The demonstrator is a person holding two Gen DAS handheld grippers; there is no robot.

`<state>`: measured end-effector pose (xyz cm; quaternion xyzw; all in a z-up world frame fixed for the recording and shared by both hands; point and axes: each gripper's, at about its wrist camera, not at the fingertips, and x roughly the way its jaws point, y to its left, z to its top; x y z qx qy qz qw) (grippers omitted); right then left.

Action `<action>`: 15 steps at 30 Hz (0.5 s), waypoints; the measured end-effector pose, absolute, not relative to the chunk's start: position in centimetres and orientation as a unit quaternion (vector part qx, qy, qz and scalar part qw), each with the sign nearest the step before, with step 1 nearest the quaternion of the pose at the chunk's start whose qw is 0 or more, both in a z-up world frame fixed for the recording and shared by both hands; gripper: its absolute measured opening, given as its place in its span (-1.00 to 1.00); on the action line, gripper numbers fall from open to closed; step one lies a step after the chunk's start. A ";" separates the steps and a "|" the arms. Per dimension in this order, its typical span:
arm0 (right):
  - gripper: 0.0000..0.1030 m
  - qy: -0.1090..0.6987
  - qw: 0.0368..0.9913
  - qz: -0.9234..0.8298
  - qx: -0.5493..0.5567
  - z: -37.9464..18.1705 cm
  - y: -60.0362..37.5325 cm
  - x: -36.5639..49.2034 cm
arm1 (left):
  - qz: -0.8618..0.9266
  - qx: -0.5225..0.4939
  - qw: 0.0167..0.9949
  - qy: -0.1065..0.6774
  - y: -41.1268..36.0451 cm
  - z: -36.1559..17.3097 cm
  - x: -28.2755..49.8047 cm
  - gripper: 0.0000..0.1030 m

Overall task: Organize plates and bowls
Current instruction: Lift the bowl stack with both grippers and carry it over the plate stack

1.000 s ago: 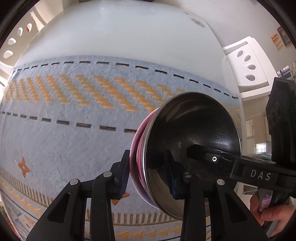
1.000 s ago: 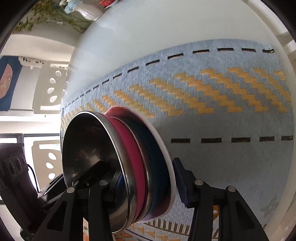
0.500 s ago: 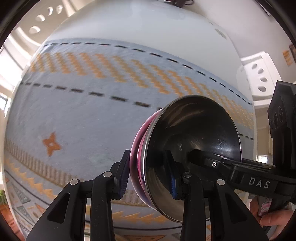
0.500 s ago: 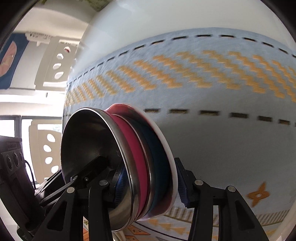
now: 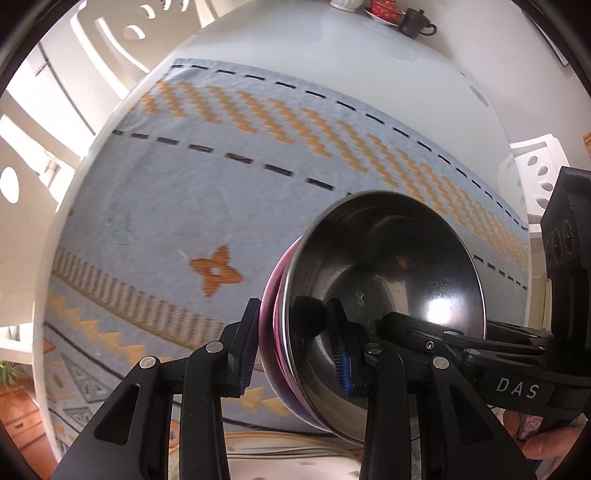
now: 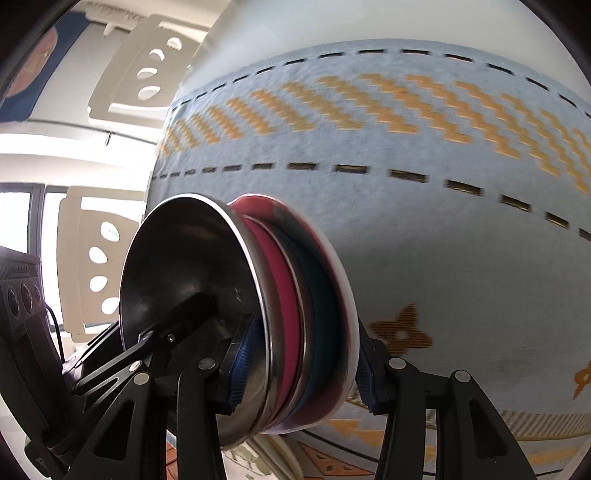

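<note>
A nested stack hangs tilted on edge above the blue patterned cloth (image 5: pixel 177 192). It has a steel bowl (image 5: pixel 388 258) on the inside and a pink bowl (image 5: pixel 272 306) behind it. The right wrist view shows the steel bowl (image 6: pixel 184 277), the pink bowl (image 6: pixel 284 314), a teal dish (image 6: pixel 323 314) and a white plate (image 6: pixel 350 295). My left gripper (image 5: pixel 295 350) is shut on the stack's rim. My right gripper (image 6: pixel 303 365) is shut across the whole stack from the opposite side, with one finger (image 5: pixel 406 325) inside the steel bowl.
The cloth covers a white table (image 5: pixel 314 48). A black mug (image 5: pixel 415 24) and a red dish stand at its far end. White chairs (image 5: pixel 532 177) stand around the table. A person's hand (image 5: pixel 546 446) holds the right gripper's handle.
Both grippers have carried the stack sideways over the cloth together. The orange star motif and the table's edge have slid into view. Neither grip has changed.
</note>
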<state>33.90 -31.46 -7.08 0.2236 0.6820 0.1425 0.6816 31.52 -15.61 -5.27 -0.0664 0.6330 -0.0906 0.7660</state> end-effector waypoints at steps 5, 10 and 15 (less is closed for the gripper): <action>-0.09 0.676 0.683 0.151 0.233 -6.7 -29.9 34.1 | -0.092 -0.071 0.765 0.633 -13.6 -5.1 31.5 -0.38; -0.16 0.671 0.687 0.150 0.234 -6.4 -29.0 33.8 | -0.099 -0.068 0.766 0.631 -12.5 -4.8 31.5 -0.38; -0.20 0.668 0.690 0.149 0.234 -5.6 -28.2 33.3 | -0.109 -0.048 0.770 0.627 -12.2 -3.7 31.0 -0.37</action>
